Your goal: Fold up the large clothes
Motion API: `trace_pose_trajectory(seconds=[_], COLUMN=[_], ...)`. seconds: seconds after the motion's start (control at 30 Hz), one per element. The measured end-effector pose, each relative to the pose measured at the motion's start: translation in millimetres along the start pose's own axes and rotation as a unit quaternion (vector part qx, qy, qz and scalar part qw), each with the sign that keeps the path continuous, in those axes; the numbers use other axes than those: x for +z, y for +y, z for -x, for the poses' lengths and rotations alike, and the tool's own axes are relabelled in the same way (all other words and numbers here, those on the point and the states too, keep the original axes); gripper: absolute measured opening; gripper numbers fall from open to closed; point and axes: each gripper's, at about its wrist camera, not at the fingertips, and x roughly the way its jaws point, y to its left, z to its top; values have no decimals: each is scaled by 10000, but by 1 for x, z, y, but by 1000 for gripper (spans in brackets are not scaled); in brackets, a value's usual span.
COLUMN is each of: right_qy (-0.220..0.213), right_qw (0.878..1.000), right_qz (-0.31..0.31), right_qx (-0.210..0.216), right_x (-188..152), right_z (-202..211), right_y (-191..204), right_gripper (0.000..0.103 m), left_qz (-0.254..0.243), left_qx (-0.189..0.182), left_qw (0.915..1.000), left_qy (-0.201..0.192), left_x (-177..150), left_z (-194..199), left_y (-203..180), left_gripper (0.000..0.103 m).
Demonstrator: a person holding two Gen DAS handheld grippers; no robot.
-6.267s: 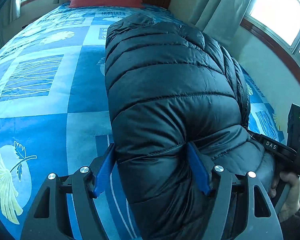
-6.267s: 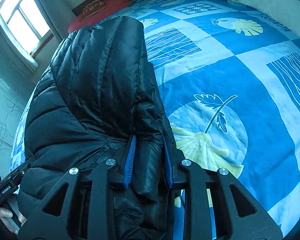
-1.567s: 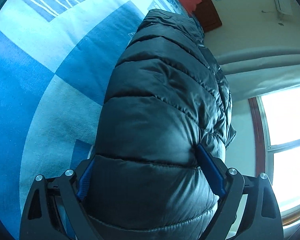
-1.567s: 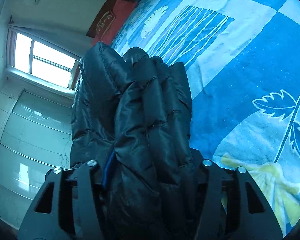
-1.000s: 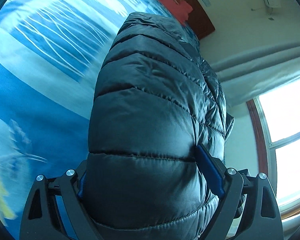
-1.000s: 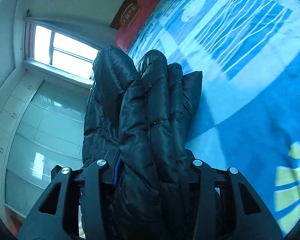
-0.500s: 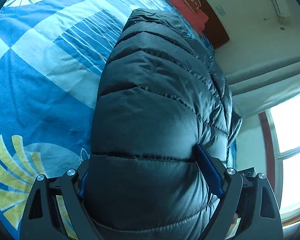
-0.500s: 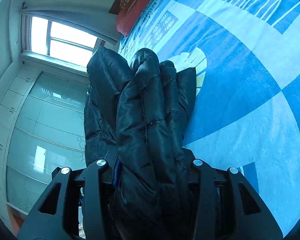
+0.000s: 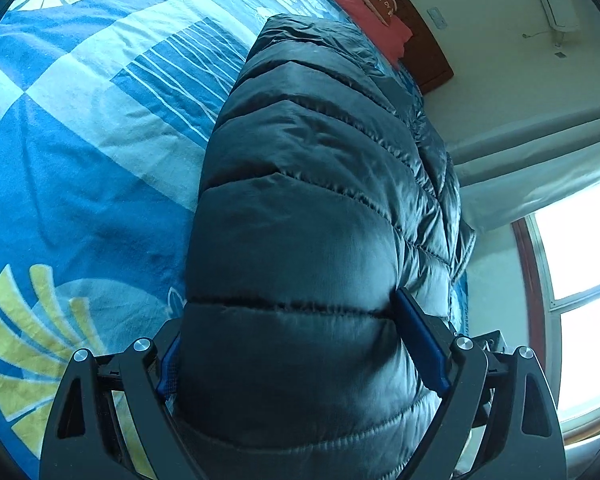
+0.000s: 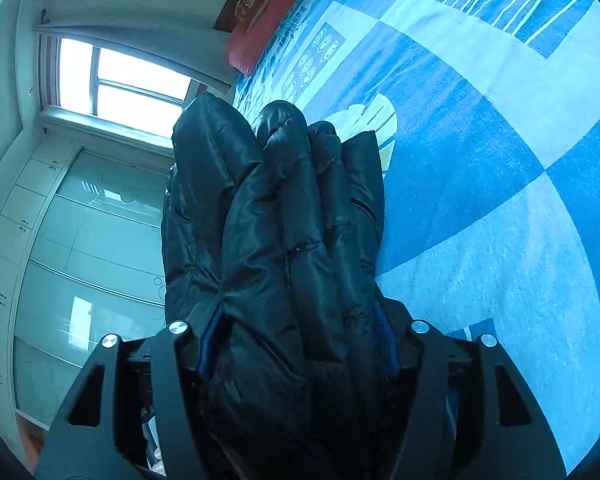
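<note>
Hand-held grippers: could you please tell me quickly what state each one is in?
Left hand-held gripper: closed on the folded puffer jacket.
Right hand-held gripper: jaws opening, jacket between them.

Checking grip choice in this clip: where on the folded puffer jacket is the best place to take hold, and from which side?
The near end of the puffer jacket, from the bed's foot. Its quilted layers stack into a thick bundle there, so wide jaws can span them all. The left gripper clamps one corner that way; the right gripper is opening around the bunched folds at the other.
</note>
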Motion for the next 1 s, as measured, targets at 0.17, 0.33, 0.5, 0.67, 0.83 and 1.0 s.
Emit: trace_pose_trajectory(seconds=[0.17,0.33,0.5,0.67,0.83,1.0], right_qy=[-15,-125,-153,93,268,241], right_qw=[9996,9982,9988,9996,9993,9989], right_qz=[240,543,453,224,-37,-24], right_qx=[-159,-219,-127,-143,-243,-400], right_x=[-5,7,42,65,71,69], right_z=[22,36,20,-11,-29,-34], right_y=[4,17,28,23,9,3], right_gripper=[78,80,80,80,52,41], left_qz=[-53,-380,-416,-516,-576,-576], left_qx=[-242,-169,-252,137,592,846], left_qw=[9997,9987,9985,9985,9965,9947], left_qy=[-5,-302,-236,-114,-99,-113], left_x=[-3,12,44,60,65,67], left_z=[32,48,27,4,-13,-29], left_y=[18,23,9,-1,1,0], left_gripper=[87,87,87,87,87,85])
